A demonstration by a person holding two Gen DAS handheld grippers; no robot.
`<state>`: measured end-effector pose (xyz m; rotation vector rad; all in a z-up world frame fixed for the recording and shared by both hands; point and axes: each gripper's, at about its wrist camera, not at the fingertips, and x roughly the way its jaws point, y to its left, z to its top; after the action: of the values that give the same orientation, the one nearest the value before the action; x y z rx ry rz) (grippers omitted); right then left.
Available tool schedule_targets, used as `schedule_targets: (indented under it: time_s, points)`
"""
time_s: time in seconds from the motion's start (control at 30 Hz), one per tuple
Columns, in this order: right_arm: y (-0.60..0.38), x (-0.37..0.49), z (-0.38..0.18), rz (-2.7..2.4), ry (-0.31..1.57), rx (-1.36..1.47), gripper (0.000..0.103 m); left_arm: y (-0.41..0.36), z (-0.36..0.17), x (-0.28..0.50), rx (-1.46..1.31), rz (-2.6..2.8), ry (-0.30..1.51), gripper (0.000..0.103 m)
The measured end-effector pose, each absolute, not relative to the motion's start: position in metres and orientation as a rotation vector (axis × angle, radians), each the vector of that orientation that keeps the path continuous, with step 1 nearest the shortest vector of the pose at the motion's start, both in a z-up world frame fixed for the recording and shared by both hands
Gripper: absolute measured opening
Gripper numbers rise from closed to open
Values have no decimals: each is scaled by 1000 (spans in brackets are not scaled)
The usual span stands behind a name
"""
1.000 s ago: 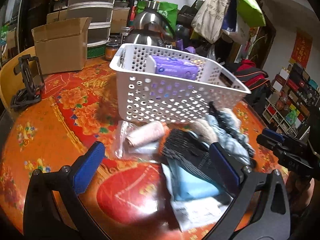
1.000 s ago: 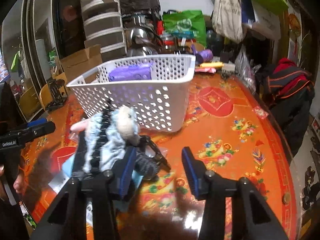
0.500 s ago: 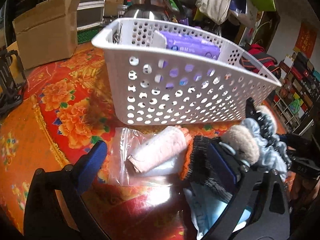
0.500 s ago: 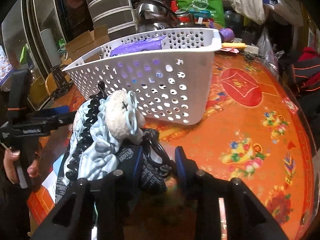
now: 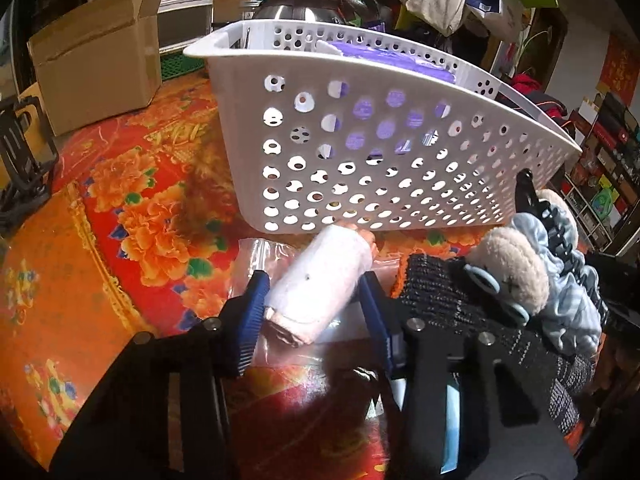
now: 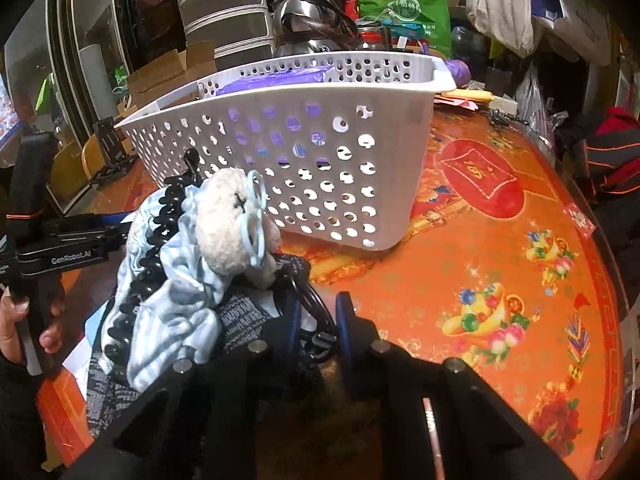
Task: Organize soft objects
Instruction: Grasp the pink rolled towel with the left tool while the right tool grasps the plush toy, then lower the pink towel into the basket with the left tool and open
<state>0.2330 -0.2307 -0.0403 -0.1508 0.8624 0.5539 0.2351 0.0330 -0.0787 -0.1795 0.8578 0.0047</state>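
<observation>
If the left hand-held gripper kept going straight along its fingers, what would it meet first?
The left hand-held gripper, whose jaws have just been closing, already has the pink rolled cloth between its pads. Past that roll, the line probably reaches the perforated wall of the white plastic basket, though depth is hard to judge.

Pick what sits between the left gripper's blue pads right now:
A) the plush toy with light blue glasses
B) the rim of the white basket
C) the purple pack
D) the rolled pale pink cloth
D: in the left wrist view the left gripper has just been closing, and its pads sit on either side of the rolled pale pink cloth, which lies on a clear plastic bag in front of the white basket.
</observation>
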Motion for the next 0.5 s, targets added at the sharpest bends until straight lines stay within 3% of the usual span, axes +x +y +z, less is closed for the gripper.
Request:
schedule_targets:
  time_s: [0.5]
  points:
    - [-255,219,-20,501,752,-91,11,46,-62,206,-210,51,762,32]
